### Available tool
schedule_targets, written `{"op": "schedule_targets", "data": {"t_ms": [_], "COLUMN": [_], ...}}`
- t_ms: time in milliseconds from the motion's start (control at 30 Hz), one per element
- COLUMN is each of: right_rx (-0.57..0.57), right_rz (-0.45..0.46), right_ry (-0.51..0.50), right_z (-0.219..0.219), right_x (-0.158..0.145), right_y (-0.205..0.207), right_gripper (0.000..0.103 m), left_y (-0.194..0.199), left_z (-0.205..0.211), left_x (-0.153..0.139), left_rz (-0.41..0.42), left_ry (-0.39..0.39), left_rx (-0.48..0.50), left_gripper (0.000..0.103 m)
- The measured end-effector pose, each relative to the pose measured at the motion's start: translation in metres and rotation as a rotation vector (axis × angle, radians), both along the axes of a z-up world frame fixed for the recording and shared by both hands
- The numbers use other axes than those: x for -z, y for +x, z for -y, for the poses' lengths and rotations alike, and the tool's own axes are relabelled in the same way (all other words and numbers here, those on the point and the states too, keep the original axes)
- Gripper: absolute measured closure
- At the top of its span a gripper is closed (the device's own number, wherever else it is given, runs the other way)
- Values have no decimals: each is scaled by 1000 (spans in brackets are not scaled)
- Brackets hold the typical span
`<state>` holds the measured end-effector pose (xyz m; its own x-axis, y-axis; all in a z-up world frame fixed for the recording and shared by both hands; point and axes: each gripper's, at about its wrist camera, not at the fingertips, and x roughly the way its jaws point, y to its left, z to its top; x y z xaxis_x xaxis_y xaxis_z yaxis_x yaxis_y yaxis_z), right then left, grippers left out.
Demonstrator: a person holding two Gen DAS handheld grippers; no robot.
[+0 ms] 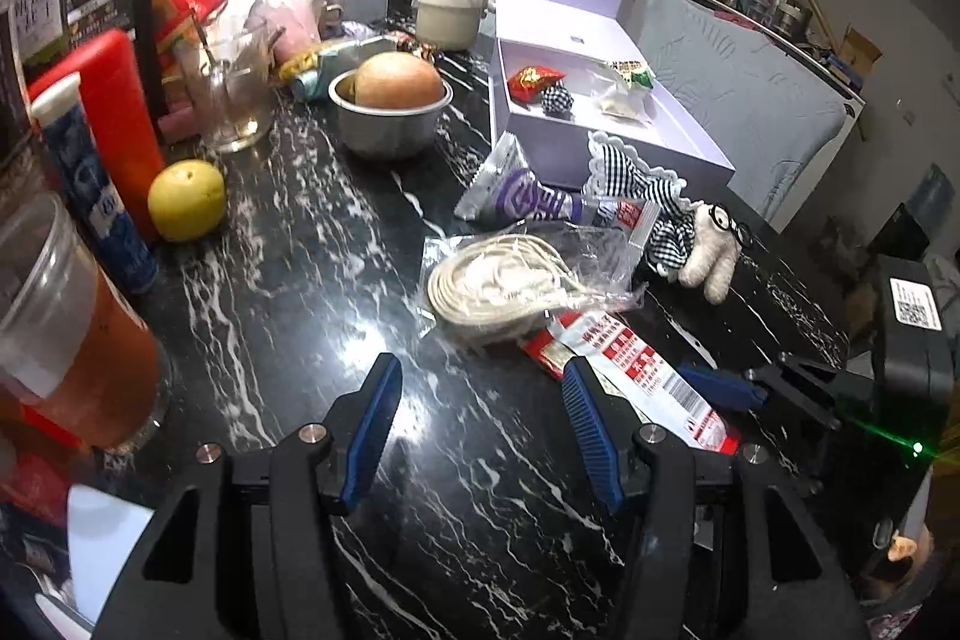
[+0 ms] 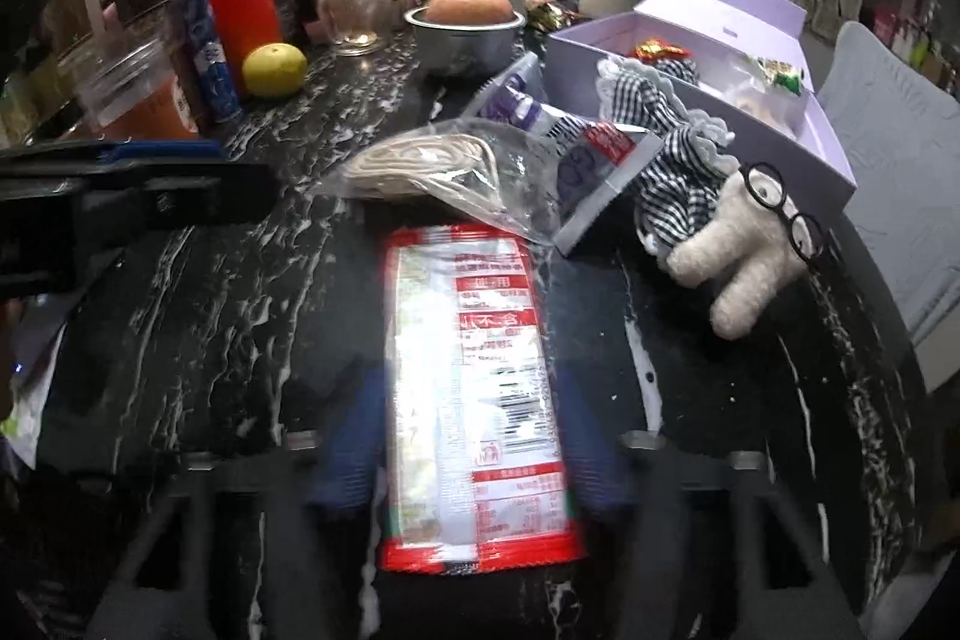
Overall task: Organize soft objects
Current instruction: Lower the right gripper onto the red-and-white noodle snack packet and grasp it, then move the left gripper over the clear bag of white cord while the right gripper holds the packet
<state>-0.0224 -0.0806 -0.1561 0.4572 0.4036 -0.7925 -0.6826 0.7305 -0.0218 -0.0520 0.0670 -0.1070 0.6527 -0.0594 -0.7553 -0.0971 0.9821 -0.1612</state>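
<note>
My right gripper (image 2: 468,466): clamped on flat red-and-white plastic snack packet (image 2: 474,400), lying on black marbled tabletop (image 2: 210,310) | my left gripper (image 1: 480,430): spread, empty, above table.

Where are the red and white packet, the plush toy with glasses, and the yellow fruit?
red and white packet (image 2: 474,400): right wrist view, printed middle.
plush toy with glasses (image 2: 741,253): right wrist view, cream body.
yellow fruit (image 1: 186,200): left wrist view, middle of skin.

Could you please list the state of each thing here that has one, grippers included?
left gripper: open, holding nothing.
right gripper: shut on red-and-white packet.
lavender box: lid open, small items inside.
metal bowl: holds a round fruit.
plush toy with glasses: lying beside the box.
</note>
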Motion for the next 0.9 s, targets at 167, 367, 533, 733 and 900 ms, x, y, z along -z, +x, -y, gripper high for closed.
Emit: {"op": "schedule_targets", "data": {"t_ms": [167, 367, 533, 733, 900], "right_rx": [32, 132, 263, 342, 362], "right_rz": [-39, -78, -92, -73, -64], "right_ry": [47, 81, 107, 125, 130], "right_z": [14, 56, 97, 120, 127], "right_x": [-2, -11, -19, -22, -24], "right_y": [2, -1, 4, 17, 23], "right_gripper": [59, 59, 59, 59, 59], "left_y": [7, 21, 37, 63, 84], "left_z": [2, 8, 13, 21, 26], "left_x": [-3, 1, 0, 5, 21], "left_rz": [10, -3, 9, -6, -63], "left_ry": [0, -25, -49, -15, 24], "left_rx": [8, 8, -6, -17, -4], "left_gripper": [48, 48, 48, 48, 48]}}
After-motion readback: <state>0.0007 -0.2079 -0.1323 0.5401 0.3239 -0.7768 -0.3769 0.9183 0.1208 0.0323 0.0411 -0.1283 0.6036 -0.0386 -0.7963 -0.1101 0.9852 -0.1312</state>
